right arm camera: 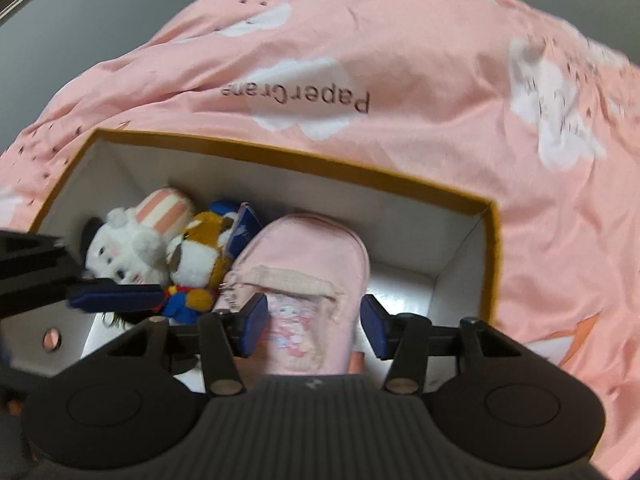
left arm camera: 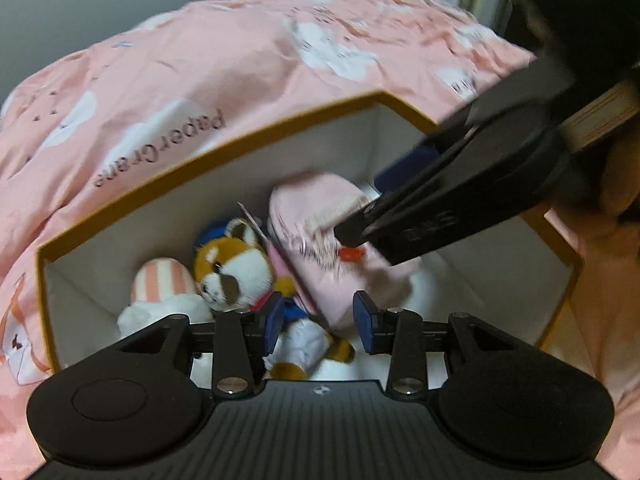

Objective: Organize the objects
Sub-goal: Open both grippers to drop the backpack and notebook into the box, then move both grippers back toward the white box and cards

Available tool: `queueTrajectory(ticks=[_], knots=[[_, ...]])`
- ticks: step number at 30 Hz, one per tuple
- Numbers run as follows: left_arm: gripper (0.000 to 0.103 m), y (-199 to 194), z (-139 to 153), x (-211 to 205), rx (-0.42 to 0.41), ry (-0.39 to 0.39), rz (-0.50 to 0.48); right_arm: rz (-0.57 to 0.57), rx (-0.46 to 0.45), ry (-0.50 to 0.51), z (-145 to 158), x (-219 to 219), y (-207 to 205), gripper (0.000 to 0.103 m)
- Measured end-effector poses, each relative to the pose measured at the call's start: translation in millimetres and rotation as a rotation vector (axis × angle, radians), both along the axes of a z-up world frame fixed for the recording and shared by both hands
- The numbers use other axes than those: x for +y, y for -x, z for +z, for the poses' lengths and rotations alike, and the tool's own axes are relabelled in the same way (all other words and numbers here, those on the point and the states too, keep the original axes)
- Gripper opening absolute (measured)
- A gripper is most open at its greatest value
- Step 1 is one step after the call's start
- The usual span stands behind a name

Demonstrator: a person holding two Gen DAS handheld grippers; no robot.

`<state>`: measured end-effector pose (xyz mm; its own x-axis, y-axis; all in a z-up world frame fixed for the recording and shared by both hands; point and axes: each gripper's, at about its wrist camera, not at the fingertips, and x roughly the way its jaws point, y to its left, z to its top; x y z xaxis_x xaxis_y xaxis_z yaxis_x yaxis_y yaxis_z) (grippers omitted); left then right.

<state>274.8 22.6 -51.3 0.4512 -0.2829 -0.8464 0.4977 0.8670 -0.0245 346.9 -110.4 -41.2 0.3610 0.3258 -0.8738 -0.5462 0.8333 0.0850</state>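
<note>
Inside the box (right arm camera: 492,264), which sits on a bed under a pink blanket (right arm camera: 400,60), three soft things lie packed side by side. A pink pouch (right arm camera: 308,264) fills the middle of the right wrist view; at its 9 o'clock sits a brown-and-white plush animal (right arm camera: 200,260), and further toward 9 o'clock a white plush with a striped cap (right arm camera: 132,248).

The right gripper (right arm camera: 316,330) is released: its blue pads stand either side of the pouch's near end with a gap on each side, so the pouch rests on the box floor rather than in a grip. The left gripper (left arm camera: 320,326) is also released, its pads apart above the plush animal's white and blue lower body, pressing on nothing that I can see.

The pouch looks like light, padded fabric, so I judge it will sag and fold if pinched at one corner. Its cloth seems grippy enough, not slippery, and nothing about it looks fragile. The best hold is probably across its narrow width near the middle, or on the stitched pocket seam toward 12 o'clock of the right gripper, where the material is doubled. The plush toys should squash under the pads and spring back; a firm pinch on a body, not a limb or tag, seems safest.

At 3 o'clock of the pouch the box floor is bare.
</note>
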Motion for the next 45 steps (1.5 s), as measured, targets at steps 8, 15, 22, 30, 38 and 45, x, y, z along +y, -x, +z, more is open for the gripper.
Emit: queueTrajectory(ticks=[8, 15, 22, 30, 38, 45], knots=[[0.044, 5.0, -5.1, -8.3, -0.016, -0.026, -0.079, 0.162, 0.026, 0.099, 6.8, -8.4, 42.0, 0.038], [0.044, 4.7, 8.5, 9.9, -0.048, 0.001, -0.008, 0.295, -0.04, 0.262, -18.4, 8.6, 43.8, 0.041], [0.044, 5.8, 11.5, 24.6, -0.044, -0.004, 0.026, 0.32, -0.056, 0.26, -38.6, 14.4, 29.6, 0.047], [0.044, 0.8, 10.2, 30.1, -0.02, 0.031, 0.063, 0.435, -0.149, 0.232, -27.9, 24.7, 45.2, 0.038], [0.044, 5.7, 9.6, 28.1, -0.017, 0.023, 0.067, 0.427, -0.137, 0.231, -33.1, 20.6, 36.9, 0.039], [0.044, 14.4, 19.4, 29.3, -0.04, 0.031, 0.096, 0.384, -0.155, 0.202, -18.5, 13.5, 50.6, 0.047]])
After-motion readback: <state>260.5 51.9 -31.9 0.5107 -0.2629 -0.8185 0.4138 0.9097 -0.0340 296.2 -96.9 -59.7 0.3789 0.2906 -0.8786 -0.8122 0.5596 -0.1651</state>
